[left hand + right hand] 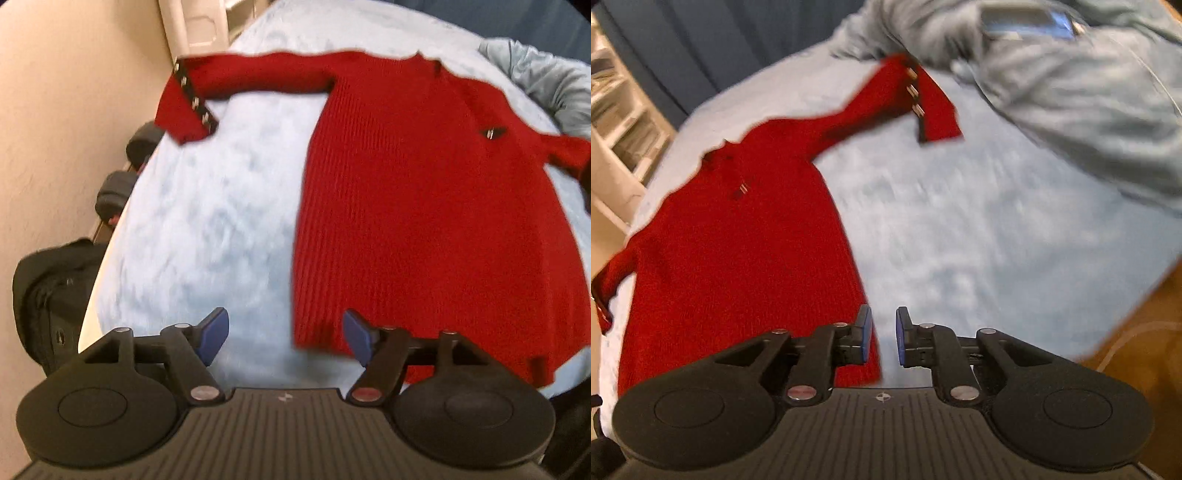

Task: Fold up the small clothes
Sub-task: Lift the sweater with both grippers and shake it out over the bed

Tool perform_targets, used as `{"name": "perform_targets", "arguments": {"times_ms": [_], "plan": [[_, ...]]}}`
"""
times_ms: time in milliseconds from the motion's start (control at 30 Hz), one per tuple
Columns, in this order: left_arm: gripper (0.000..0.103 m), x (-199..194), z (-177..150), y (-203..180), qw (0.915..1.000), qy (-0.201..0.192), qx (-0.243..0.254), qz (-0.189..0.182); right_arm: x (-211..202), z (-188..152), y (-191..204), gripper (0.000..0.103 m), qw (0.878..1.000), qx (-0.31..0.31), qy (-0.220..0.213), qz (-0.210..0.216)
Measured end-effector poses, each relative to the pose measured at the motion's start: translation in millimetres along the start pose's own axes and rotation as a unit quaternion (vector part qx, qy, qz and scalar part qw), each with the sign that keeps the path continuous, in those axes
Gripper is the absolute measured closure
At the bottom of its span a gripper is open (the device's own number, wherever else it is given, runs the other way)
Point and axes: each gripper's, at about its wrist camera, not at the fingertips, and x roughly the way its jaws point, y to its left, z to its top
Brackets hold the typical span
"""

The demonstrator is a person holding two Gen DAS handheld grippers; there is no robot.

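Note:
A red knit sweater [406,203] lies flat on a pale blue bed cover [203,221], both sleeves spread outward. Its left cuff [188,107] carries a black strip with metal buttons. My left gripper [283,321] hovers over the lower left hem corner, jaws wide apart with nothing between them. In the right wrist view the sweater [738,258] fills the left side, and its other buttoned cuff [934,107] lies at the top. My right gripper [884,317] hangs above the lower right hem edge. Its blue pads stand a narrow gap apart and grip nothing.
A heap of grey-blue clothes [1071,92] lies along the bed's far right, also seen as clothes [535,81]. A black bag [48,288] and dark shoes [144,144] sit on the floor left of the bed. White shelves [620,129] stand by a dark curtain [701,48].

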Motion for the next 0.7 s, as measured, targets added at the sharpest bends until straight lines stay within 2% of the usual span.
{"name": "perform_targets", "arguments": {"times_ms": [67, 133, 167, 200, 300, 467, 533, 633, 700], "plan": [[0.026, 10.1, -9.8, -6.8, 0.9997, 0.001, 0.024, 0.004, 3.0, -15.7, 6.7, 0.088, 1.0, -0.013, 0.015, -0.005], [0.023, 22.1, -19.0, -19.6, 0.9986, 0.003, 0.053, 0.008, 12.2, -27.9, 14.5, 0.076, 0.999, -0.033, 0.031, -0.007], [0.021, 27.4, -22.4, -23.1, 0.9977, 0.002, 0.067, 0.008, 17.5, -32.1, 20.7, 0.065, 0.998, -0.047, 0.038, -0.007], [0.02, 32.0, -24.3, -28.9, 0.9965, 0.002, 0.083, 0.009, 22.9, -38.2, 28.8, 0.059, 0.997, -0.065, 0.045, -0.008], [0.02, 44.9, -35.4, -37.8, 0.9941, 0.013, 0.108, 0.007, 44.1, -45.6, 46.8, 0.057, 0.991, -0.101, 0.084, -0.016], [0.019, 64.9, -44.1, -43.4, 0.9919, 0.023, 0.125, -0.005, 71.8, -42.8, 56.2, 0.057, 0.987, -0.098, 0.123, -0.027], [0.019, 70.6, -42.2, -43.3, 0.9923, 0.025, 0.121, 0.003, 76.3, -37.6, 57.8, 0.057, 0.989, -0.091, 0.114, -0.028], [0.019, 71.3, -31.9, -37.4, 0.9943, 0.019, 0.103, 0.021, 66.8, -20.7, 53.9, 0.057, 0.997, -0.056, 0.059, -0.009], [0.012, 72.6, -23.9, -31.4, 0.9959, 0.016, 0.082, 0.034, 64.8, -9.1, 47.6, 0.057, 0.999, -0.024, 0.044, 0.008]]}}
